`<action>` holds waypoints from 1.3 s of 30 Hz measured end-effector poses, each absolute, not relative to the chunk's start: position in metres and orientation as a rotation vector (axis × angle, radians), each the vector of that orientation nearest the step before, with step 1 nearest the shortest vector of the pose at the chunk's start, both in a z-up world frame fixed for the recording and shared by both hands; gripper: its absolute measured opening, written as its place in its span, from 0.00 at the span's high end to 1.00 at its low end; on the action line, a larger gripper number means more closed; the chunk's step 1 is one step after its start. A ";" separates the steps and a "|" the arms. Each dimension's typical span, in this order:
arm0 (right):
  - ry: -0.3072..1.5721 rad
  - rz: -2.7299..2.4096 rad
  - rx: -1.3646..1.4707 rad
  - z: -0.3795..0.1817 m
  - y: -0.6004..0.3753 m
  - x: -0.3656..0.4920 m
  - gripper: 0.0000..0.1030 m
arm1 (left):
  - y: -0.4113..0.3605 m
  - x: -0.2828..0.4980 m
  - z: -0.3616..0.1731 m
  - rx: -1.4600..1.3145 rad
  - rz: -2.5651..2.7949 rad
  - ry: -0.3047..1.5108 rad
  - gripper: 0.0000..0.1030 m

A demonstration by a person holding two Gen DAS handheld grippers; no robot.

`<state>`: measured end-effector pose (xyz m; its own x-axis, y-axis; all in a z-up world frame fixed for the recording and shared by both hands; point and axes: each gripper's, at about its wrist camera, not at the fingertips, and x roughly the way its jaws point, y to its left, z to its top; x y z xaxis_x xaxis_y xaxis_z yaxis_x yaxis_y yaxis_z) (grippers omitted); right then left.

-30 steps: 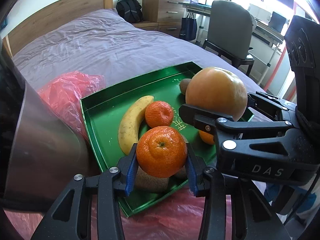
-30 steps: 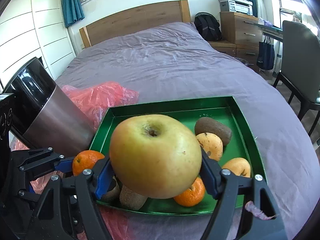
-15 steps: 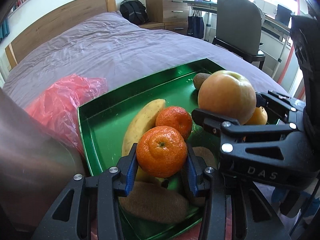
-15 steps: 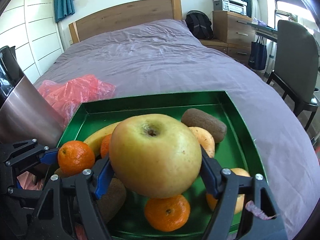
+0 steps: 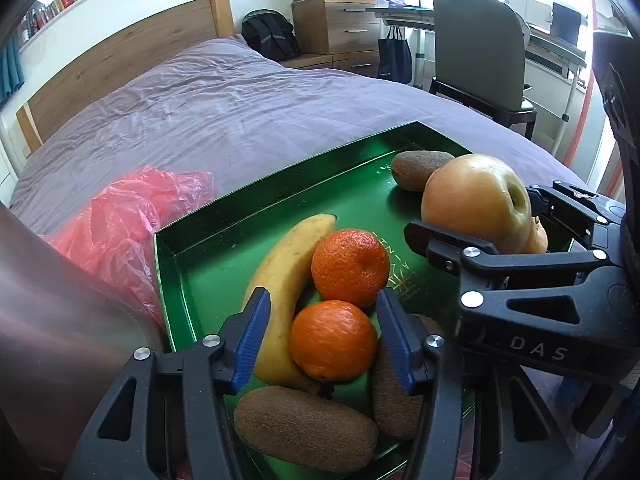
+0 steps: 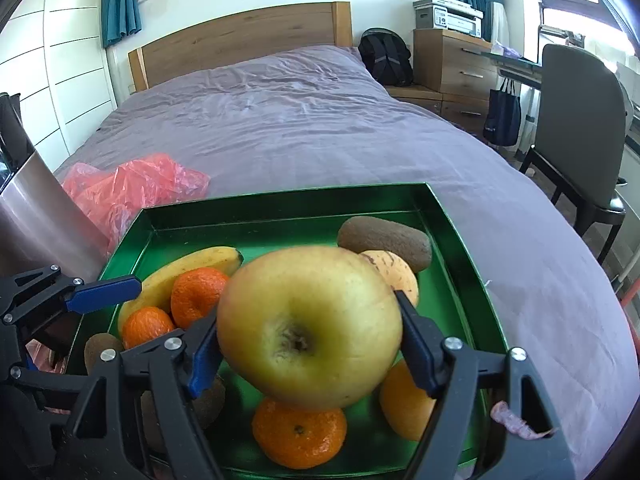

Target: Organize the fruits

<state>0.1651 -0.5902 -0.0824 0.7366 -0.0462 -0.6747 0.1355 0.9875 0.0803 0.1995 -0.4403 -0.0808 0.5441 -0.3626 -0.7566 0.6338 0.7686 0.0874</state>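
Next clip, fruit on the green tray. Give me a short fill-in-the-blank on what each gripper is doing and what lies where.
1. The right gripper is shut on the ____.
2. The left gripper has just been opening; the mandarin between its fingers lies in the tray right beside the ____.
3. The fruits lie in a tray whose colour is ____.
4. On the bed left of the tray lies a crumpled plastic bag that is ____.

Missing words: apple; banana; green; red
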 end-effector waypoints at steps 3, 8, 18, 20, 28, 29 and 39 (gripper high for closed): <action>0.734 -0.100 0.128 -0.082 -0.589 0.164 0.10 | -0.438 0.201 -0.081 0.369 -0.597 0.802 0.49; 0.733 -0.107 0.139 -0.077 -0.589 0.160 0.10 | -0.433 0.200 -0.074 0.350 -0.595 0.792 0.43; 0.716 -0.118 0.138 -0.053 -0.581 0.139 0.04 | -0.420 0.181 -0.052 0.313 -0.599 0.775 0.37; 0.712 -0.123 0.143 -0.048 -0.580 0.132 0.03 | -0.416 0.172 -0.047 0.312 -0.612 0.771 0.33; 0.710 -0.138 0.154 -0.035 -0.569 0.100 0.02 | -0.392 0.142 -0.033 0.293 -0.633 0.769 0.28; 0.710 -0.138 0.155 -0.034 -0.566 0.096 0.02 | -0.388 0.138 -0.031 0.291 -0.632 0.769 0.28; 0.733 -0.131 0.149 -0.028 -0.535 0.056 0.00 | -0.344 0.099 -0.021 0.267 -0.590 0.788 0.26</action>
<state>0.0561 -0.5350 -0.0277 0.7358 -0.0664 -0.6740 0.1708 0.9812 0.0898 0.0994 -0.3443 -0.0212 0.5558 -0.3966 -0.7306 0.5895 0.8077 0.0099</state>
